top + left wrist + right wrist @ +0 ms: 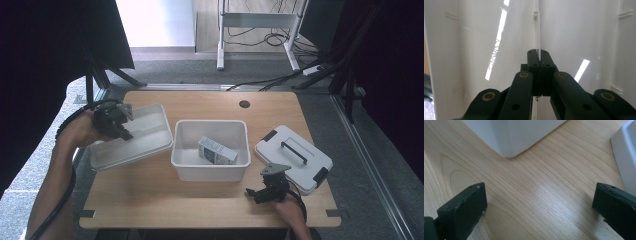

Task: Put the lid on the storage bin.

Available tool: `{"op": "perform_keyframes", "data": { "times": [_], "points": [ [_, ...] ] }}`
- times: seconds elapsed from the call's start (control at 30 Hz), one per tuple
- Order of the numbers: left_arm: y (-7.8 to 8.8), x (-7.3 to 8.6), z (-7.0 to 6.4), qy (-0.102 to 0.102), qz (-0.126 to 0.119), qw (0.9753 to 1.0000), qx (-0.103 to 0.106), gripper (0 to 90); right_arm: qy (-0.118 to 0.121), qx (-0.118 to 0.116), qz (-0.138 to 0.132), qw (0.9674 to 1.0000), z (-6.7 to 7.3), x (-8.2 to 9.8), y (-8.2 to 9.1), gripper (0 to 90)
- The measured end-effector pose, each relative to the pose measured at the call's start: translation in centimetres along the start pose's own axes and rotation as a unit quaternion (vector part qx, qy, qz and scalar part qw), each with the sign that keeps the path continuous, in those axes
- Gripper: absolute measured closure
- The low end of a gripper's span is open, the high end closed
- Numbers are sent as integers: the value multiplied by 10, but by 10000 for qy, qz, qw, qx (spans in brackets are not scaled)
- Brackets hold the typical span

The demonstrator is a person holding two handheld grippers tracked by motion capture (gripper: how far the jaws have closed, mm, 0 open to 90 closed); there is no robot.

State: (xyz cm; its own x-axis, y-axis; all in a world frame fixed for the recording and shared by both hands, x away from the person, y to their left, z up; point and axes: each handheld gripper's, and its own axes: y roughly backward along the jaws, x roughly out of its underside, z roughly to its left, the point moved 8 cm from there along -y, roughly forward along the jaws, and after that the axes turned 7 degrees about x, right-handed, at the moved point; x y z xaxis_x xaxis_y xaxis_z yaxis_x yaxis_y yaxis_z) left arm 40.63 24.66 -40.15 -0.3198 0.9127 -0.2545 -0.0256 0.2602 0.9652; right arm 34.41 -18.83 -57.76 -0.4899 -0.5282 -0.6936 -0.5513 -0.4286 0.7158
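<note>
A: On the table (150, 200), biggest first: the white bin (210, 150) sits at centre with a small carton (217, 151) lying inside it. The grey lid (293, 158) with its black handle lies flat, just right of the bin.

B: And the tray?

A: The white tray (131, 136) is at the left, just beside the bin, tilted; whether its near edge rests on the wood, I cannot tell. The left gripper (118, 126) has it. In the left gripper view the fingers (534, 62) are clamped shut on a thin wall of the tray (574, 37), the edge running straight between the pads.

B: Right side?

A: The right gripper (261, 193) is low over the front of the table, near the lid and the bin's front corner. Its fingers (464, 212) are spread wide with nothing but bare wood (536, 202) between them.

B: Step in hand, as you read it?

A: Lifting the tray by one wall, I judge. A pinch on a thin rim lets the tray swing, so the grip wants to stay deep and the lift slow, the wrist holding the tilt steady. Clearance matters most: the tray's right edge is close to the bin's rim and should pass above it without knocking. The idle right gripper could steady the far side if it sags.
</note>
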Motion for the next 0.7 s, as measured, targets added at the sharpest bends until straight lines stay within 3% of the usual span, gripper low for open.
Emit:
{"op": "perform_keyframes", "data": {
  "times": [0.27, 0.4, 0.7],
  "points": [
    [-5, -51, -11, -495, -61, 9987, 140, 891, -3, -1, 2, 10000, 0, 0, 0, 0],
    [-11, -77, -15, -778, -35, 9968, 202, 891, -3, 0, 3, 10000, 0, 0, 0, 0],
    [-28, -133, -25, -1104, -35, 9935, 259, 892, 4, 3, 4, 10000, 0, 0, 0, 0]
  ]
}}
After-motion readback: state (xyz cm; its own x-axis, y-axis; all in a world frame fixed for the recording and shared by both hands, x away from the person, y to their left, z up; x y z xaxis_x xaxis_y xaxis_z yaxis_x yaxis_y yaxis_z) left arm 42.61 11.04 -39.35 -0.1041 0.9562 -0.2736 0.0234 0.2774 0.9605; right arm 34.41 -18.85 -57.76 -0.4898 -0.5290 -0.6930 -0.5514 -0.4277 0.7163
